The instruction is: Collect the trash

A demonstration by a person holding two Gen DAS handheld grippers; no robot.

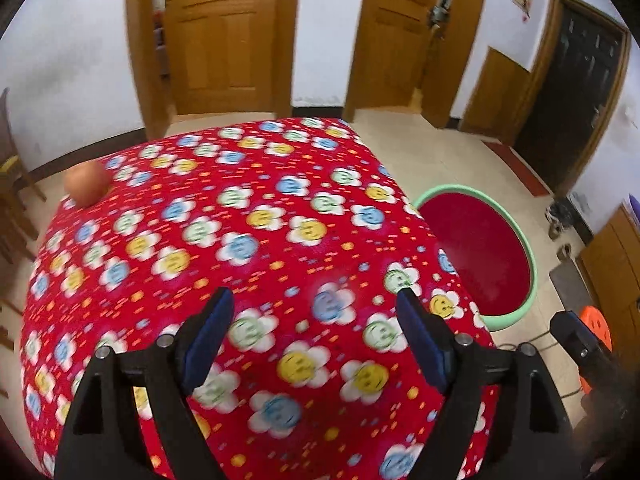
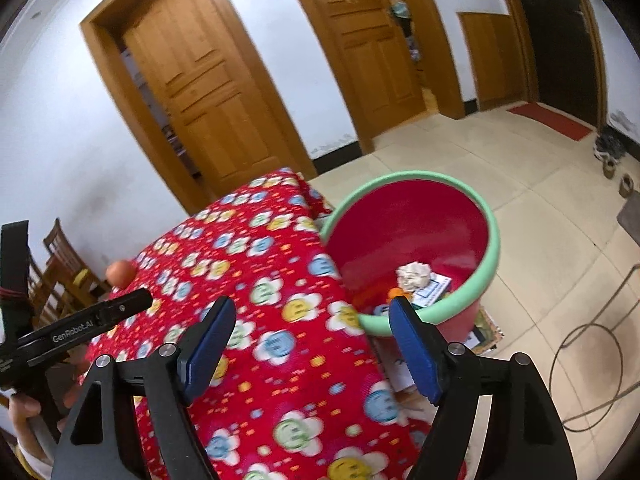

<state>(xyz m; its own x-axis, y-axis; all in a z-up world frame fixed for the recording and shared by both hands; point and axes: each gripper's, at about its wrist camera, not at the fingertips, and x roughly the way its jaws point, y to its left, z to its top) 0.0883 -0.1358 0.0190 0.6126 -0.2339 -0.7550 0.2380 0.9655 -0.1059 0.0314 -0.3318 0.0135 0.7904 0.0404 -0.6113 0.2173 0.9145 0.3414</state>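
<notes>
Crumpled paper (image 2: 414,275) in red bucket (image 2: 486,256), beside table

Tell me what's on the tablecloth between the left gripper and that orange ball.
Nothing: in the left wrist view only bare tablecloth separates the left gripper from the orange ball.

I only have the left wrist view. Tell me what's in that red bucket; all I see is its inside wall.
Observer: The right wrist view looks into the bucket. A crumpled paper ball lies at the bottom.
Operator: Report anything else in there.
Observer: A white card with blue print lies beside the ball, and a small orange piece next to that.
Operator: Check the right gripper. I only see its edge.
Observer: The right gripper is open, nothing between its fingers, over the edge of the tablecloth near the bucket.
Operator: Say what's under the bucket.
Observer: Printed paper or cardboard lies on the floor at its base.
</notes>
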